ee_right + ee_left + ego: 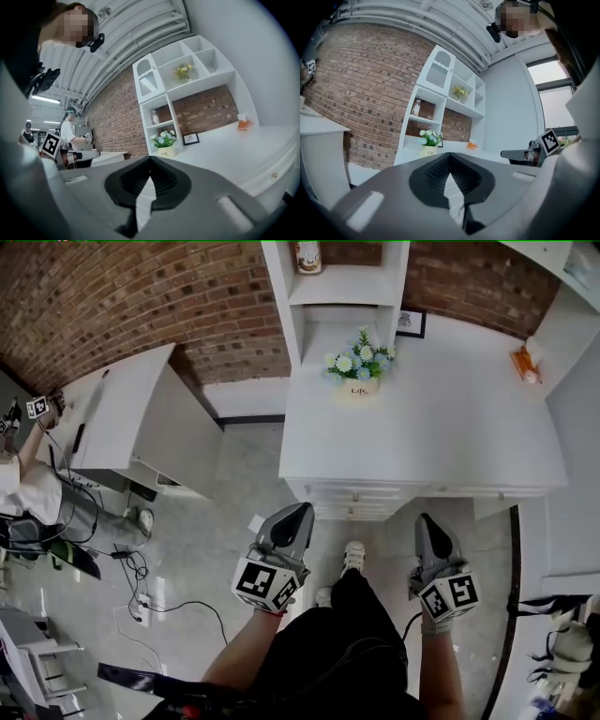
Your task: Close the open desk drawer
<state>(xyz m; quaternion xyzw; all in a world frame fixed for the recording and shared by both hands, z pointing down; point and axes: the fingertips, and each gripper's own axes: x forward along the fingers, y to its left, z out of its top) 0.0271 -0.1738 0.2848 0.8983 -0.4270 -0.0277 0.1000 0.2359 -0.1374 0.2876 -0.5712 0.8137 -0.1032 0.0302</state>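
The white desk [450,427] stands ahead of me in the head view. Its drawer [352,500] with small knobs sticks out a little from the front edge. My left gripper [301,510] hangs just short of the drawer's left end, jaws shut and empty. My right gripper [427,519] is below the desk front, to the right of the drawer, also shut with nothing held. In the left gripper view the left gripper [449,154] has its jaws meeting at the tips, pointing towards the desk. The right gripper view shows the right gripper [150,158] the same way.
A flower pot [360,381], a picture frame [410,323] and an orange object [525,363] sit on the desk under a white shelf unit [342,282]. A second white desk [131,418] stands at left. Cables and a power strip [141,608] lie on the floor. A person [23,493] is at far left.
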